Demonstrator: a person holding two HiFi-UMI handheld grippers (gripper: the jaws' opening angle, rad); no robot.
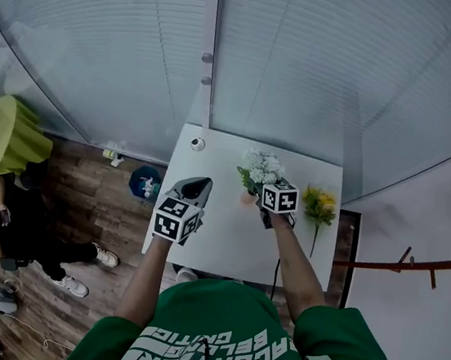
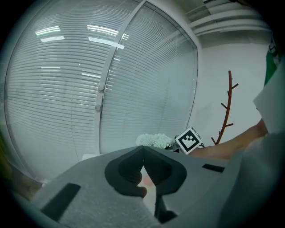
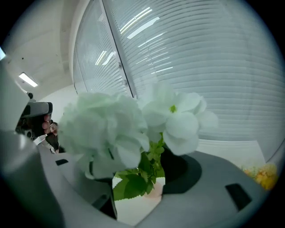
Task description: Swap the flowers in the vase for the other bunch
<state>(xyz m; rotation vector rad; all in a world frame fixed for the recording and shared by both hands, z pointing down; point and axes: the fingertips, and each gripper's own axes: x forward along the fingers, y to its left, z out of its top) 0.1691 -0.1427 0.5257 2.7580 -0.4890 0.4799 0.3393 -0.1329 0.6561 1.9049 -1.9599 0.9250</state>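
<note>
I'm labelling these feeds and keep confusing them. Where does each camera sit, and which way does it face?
Head view: on the person's head, looking down at the white table; green shirt and both forearms show.
Left gripper view: on the left gripper, facing the blinds; its shut fingers and the right forearm show.
Right gripper view: on the right gripper, facing white flowers between its open fingers; none of the person's body.
All three share those flowers.

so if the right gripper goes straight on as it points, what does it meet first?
The white flowers: their leaves sit between the open jaws of the right gripper, blooms just ahead; depth unclear.
</note>
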